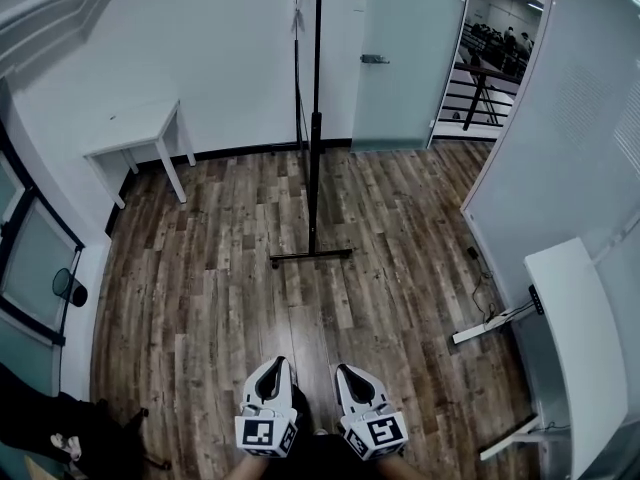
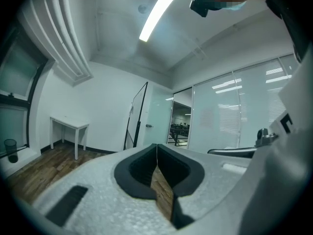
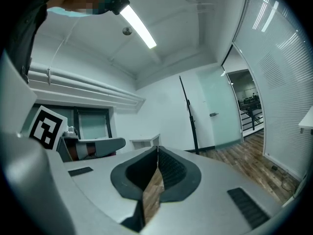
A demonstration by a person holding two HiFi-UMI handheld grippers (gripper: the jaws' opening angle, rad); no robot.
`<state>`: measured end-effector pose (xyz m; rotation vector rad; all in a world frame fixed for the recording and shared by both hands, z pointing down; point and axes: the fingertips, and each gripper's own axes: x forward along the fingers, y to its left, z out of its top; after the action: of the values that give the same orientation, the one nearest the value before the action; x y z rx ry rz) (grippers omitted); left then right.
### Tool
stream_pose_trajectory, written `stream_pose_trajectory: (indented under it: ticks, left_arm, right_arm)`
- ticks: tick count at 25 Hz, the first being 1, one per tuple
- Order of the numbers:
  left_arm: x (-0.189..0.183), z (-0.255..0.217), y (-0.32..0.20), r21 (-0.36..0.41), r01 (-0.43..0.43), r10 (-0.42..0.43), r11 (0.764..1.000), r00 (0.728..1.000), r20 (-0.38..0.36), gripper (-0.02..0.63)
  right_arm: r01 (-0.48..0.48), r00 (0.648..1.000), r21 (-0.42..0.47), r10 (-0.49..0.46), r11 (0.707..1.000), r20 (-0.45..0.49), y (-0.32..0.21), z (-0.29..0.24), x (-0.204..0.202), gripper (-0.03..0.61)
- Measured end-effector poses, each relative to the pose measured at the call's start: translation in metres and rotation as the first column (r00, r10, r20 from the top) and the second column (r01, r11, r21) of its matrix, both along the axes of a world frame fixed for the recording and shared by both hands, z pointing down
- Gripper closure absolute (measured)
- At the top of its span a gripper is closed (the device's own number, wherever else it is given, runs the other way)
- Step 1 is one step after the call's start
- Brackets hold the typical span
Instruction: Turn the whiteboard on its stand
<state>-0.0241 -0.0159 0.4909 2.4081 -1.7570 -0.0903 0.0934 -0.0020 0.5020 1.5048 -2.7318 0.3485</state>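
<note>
Wood planks cover the floor (image 1: 220, 288), and at ten o'clock a small white table (image 1: 140, 133) stands against the wall. At the head view's six o'clock edge the left gripper (image 1: 270, 366) points toward twelve with its jaws closed pad to pad and nothing between them. Dead ahead at twelve o'clock, well apart from both grippers, the whiteboard (image 1: 317, 88) stands upright and edge-on, showing as a thin dark line rising from a short foot bar (image 1: 310, 257) on the floor. A thicker collar (image 1: 315, 126) sits partway up the post. Just beside the left gripper, the right gripper (image 1: 349, 371) is likewise closed and empty. A white desk (image 1: 575, 338) fills the four o'clock corner. The board looks like a stiff, flat panel in a narrow frame, probably light for its size but tall over a slim base, so it is likely to wobble or tip if pushed high up or hard. The frame is probably smooth and apt to slip between the pads. The sound hold seems to be the frame's near vertical edge at about collar height, with the jaws opened first and closed across the edge. One gripper would steady while the other swings the panel slowly. Whether the base has wheels cannot be told.
</note>
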Motion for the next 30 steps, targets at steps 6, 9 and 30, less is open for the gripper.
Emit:
stream_pose_trajectory:
  ticks: [6, 9, 30]
  left_arm:
    - [-0.028, 0.001, -0.08, -0.012, -0.012, 0.012, 1.0, 1.0, -0.019, 0.595]
    - [-0.043, -0.003, -0.122, -0.016, -0.023, 0.023, 1.0, 1.0, -0.018, 0.595]
    - [-0.122, -0.001, -0.323, -0.035, -0.057, 0.055, 0.998, 0.998, -0.041, 0.595]
  right_arm:
    - [-0.024, 1.0, -0.01, 0.024, 1.0, -0.017, -0.077, 0.001, -0.024, 0.563]
    - [-0.037, 0.999, -0.014, 0.036, 0.999, -0.026, -0.12, -0.002, -0.038, 0.563]
    - [-0.09, 0.995, 0.003, 0.09, 0.996, -0.047, -0.339, -0.001, -0.119, 0.563]
